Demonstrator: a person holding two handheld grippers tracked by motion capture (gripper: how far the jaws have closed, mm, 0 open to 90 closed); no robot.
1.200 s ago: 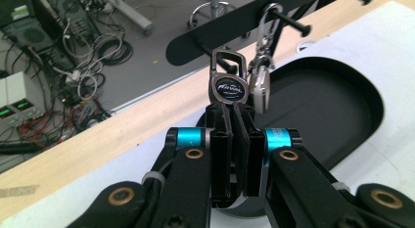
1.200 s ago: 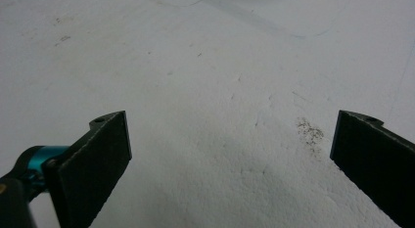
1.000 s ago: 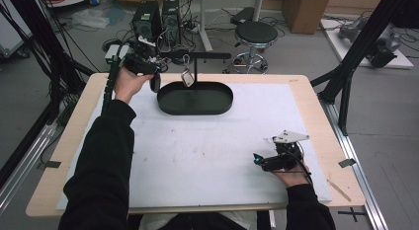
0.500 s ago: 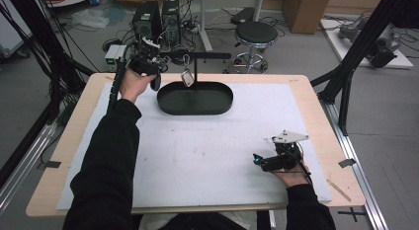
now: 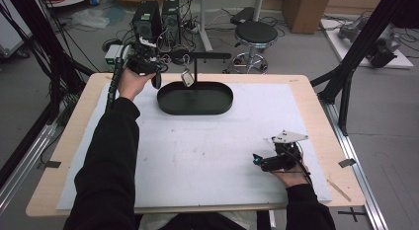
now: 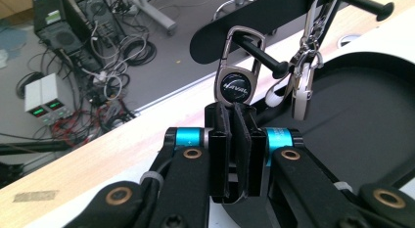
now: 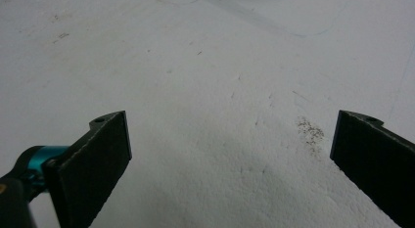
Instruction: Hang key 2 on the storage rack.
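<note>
Since the earlier frames, the left hand has crept a little toward the rack's peg, and the left tool (image 6: 234,140) has just been opening by a hair; its pads stand nearly together, a thin gap between them, right under the keychain (image 6: 235,86). Whether a tab of the keychain is pinched between them cannot be told. The keychain, a metal carabiner with a round dark badge, hangs by its clip on a black peg (image 6: 259,52) of the rack, with a second, silver keychain (image 6: 302,86) hanging just beside it on the next peg. Below both lies the black oval tray (image 5: 195,105) that forms the rack's base, at the far side of the tabletop (image 5: 316,99).

The right tool (image 5: 257,161) rests near the front right of the white mat (image 5: 197,156), its jaws spread wide with nothing between them, just bare mat in the right gripper view; it sits where it sat a second ago.

Beyond the tabletop, the grey floor carries computer towers (image 5: 158,18), tangled cables, a round stool (image 5: 256,32) and black frame struts.
</note>
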